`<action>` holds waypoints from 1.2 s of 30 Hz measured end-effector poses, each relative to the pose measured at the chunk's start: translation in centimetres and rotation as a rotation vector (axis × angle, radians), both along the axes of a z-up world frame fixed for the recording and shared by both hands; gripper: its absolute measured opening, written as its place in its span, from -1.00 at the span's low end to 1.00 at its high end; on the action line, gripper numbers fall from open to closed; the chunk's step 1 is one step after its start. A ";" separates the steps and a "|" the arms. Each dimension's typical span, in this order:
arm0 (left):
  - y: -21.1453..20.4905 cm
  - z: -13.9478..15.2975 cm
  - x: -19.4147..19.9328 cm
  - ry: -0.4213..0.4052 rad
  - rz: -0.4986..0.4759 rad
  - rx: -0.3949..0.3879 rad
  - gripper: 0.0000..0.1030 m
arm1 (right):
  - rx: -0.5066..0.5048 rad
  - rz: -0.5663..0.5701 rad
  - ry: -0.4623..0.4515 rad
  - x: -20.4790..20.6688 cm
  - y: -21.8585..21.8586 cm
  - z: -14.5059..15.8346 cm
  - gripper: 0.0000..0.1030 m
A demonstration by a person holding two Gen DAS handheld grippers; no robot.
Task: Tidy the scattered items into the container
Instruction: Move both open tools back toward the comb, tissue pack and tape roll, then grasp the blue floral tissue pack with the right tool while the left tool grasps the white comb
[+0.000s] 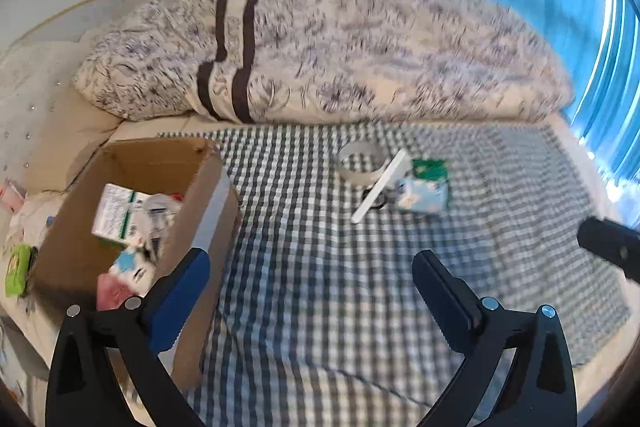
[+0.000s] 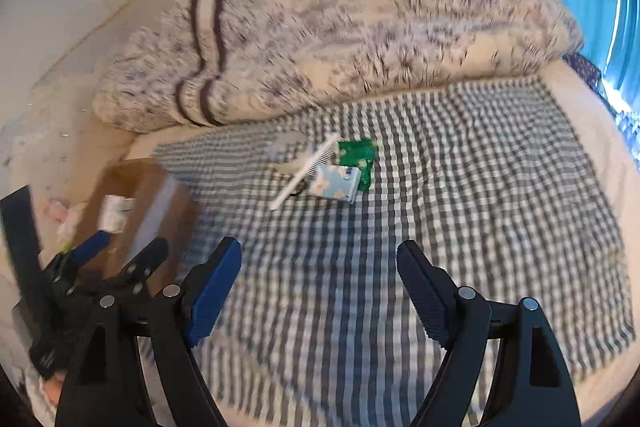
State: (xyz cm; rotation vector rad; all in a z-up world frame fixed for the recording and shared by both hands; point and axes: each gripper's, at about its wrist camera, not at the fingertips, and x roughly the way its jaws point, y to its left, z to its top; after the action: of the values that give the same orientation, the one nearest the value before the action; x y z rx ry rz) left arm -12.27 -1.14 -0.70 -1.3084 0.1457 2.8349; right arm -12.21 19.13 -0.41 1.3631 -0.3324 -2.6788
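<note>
The comb (image 1: 380, 187) lies on the checked cloth (image 1: 320, 267) of the bed, long axis diagonal, far end pointing up-right, across tape (image 1: 360, 163) and packets (image 1: 424, 195). Box (image 1: 132, 211) sits left. Both grippers, left (image 1: 312, 291) and right (image 2: 320, 291), have fingers spread, holding nothing.

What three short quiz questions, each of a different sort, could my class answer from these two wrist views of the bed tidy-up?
1. True or false: the cardboard box already holds some items.
2. Multiple choice: the white comb lies on A) the checked cloth, B) the floral duvet, C) the box.
3. Fill in: both the left gripper and the right gripper are ____ and hold nothing.

Key: 1 true; 2 A; 3 open.
</note>
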 end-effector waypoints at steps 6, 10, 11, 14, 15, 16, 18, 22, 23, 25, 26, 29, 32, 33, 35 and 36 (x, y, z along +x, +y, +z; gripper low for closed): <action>1.0 -6.7 -6.8 -0.043 -0.084 0.091 1.00 | -0.063 0.006 -0.110 -7.9 -0.1 -8.4 0.55; 2.1 -10.7 -10.4 -0.084 -0.126 0.091 1.00 | -0.138 -0.023 -0.176 -10.9 1.3 -12.2 0.55; 2.4 -11.4 -11.2 -0.091 -0.119 0.072 1.00 | -0.151 -0.028 -0.184 -11.4 1.7 -12.8 0.55; 3.2 -13.4 -12.8 -0.104 -0.133 0.044 1.00 | -0.134 -0.038 -0.202 -12.8 1.9 -14.4 0.55; 3.5 -13.9 -13.2 -0.106 -0.141 0.042 1.00 | -0.135 -0.032 -0.211 -13.2 1.9 -14.9 0.55; 3.8 -14.4 -13.5 -0.108 -0.148 0.041 1.00 | -0.142 -0.026 -0.220 -13.6 1.8 -15.3 0.55; 4.2 -15.2 -14.0 -0.116 -0.161 0.050 1.00 | -0.143 -0.027 -0.215 -14.2 1.7 -15.7 0.55; 5.5 -16.7 -15.3 -0.131 -0.172 -0.015 1.00 | -0.136 -0.037 -0.209 -15.4 1.5 -15.8 0.46; 5.6 -17.0 -15.7 -0.145 -0.174 -0.020 0.97 | -0.118 -0.039 -0.208 -15.4 1.3 -15.7 0.24; 5.3 -17.3 -16.4 -0.204 -0.151 0.039 0.85 | -0.101 -0.028 -0.198 -15.2 1.0 -15.5 -0.03; 5.0 -17.2 -16.5 -0.217 -0.140 0.071 0.71 | -0.112 -0.021 -0.193 -15.2 0.9 -15.5 -0.23; 4.8 -16.7 -16.3 -0.219 -0.136 0.094 0.22 | -0.090 -0.005 -0.168 -14.5 0.6 -15.1 -0.37; 5.1 -16.2 -15.4 -0.202 -0.144 0.089 -0.41 | -0.074 0.003 -0.117 -13.2 0.6 -14.2 -0.46; 5.1 -16.0 -15.1 -0.199 -0.142 0.094 -0.49 | -0.065 0.012 -0.104 -12.7 0.6 -13.8 -0.48; 5.0 -15.8 -14.7 -0.204 -0.137 0.112 -0.53 | -0.042 0.026 -0.084 -11.8 0.7 -13.1 -0.49; 5.0 -15.6 -14.4 -0.205 -0.138 0.123 -0.56 | -0.035 0.025 -0.081 -11.4 0.9 -12.9 -0.49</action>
State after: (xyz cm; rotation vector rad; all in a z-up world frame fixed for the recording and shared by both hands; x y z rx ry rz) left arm -26.69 3.83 -16.33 -1.4883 0.0552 2.5354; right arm -23.57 20.06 -13.34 1.4590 -0.3660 -2.5897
